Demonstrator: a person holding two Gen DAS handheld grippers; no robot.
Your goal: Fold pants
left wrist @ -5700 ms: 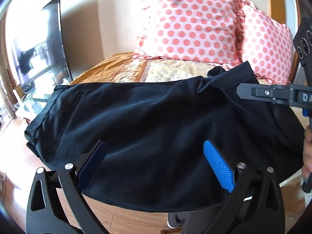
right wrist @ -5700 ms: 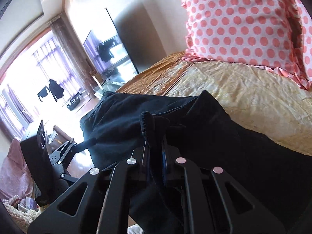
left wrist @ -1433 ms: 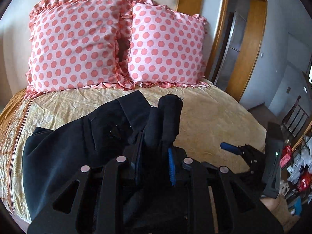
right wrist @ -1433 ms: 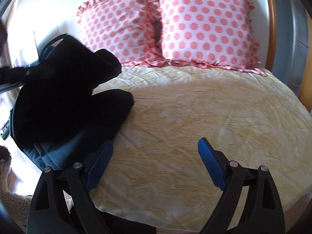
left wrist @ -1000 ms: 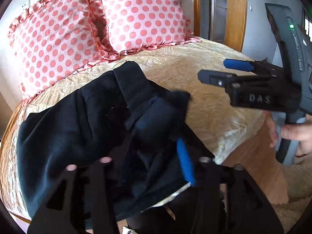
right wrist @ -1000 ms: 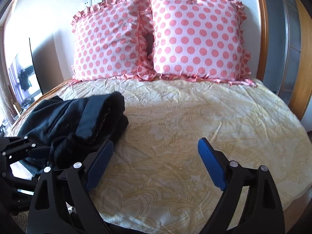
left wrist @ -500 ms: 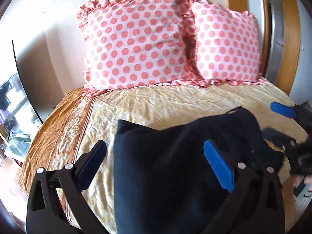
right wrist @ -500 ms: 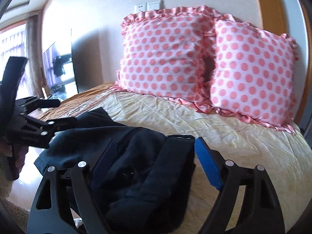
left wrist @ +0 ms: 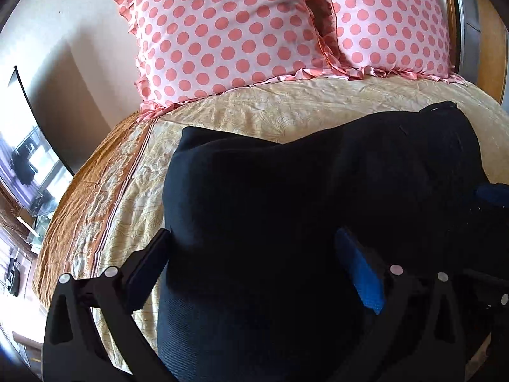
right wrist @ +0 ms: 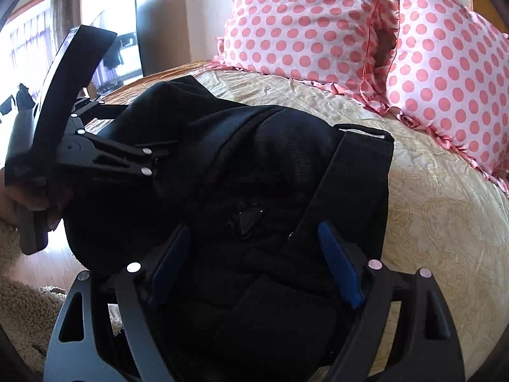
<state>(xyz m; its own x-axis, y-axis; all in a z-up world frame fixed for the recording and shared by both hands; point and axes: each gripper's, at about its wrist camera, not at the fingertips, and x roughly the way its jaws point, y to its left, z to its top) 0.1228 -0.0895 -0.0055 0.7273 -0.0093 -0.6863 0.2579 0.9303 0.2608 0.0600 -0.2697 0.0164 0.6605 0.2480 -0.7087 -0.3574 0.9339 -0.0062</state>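
Dark pants (left wrist: 286, 222) are being shown lying in a folded bundle on a bed (left wrist: 286, 108) covered by a yellow patterned spread. The left gripper (left wrist: 254, 261) is being held with its jaws spread wide; the bundle lies below and between them, and nothing is being pinched. The right gripper (right wrist: 254, 261) is also being held spread, just above the waistband end of the pants (right wrist: 254, 191), with cloth under the gap and no pad pressing on it. Seen from the right gripper, the left gripper (right wrist: 105, 156) is being held off to the left, over the far side of the bundle, with part of a hand (right wrist: 19, 197) showing on its handle.

Risks are being judged from this view. The bundle is lying rumpled rather than flat, and its near edge is sitting close to the bed's edge, so it may be slipping off or springing open if it is pushed. A belt loop (right wrist: 362, 130) beyond the right gripper may be getting snagged by a finger. The two grippers are being held near each other over the same cloth, so a knock between them is likely.

Beyond both grippers, two pink polka-dot pillows (left wrist: 229, 31) are being propped at the head of the bed, well apart from the pants. A dark television screen (right wrist: 127, 28) is standing off to the left
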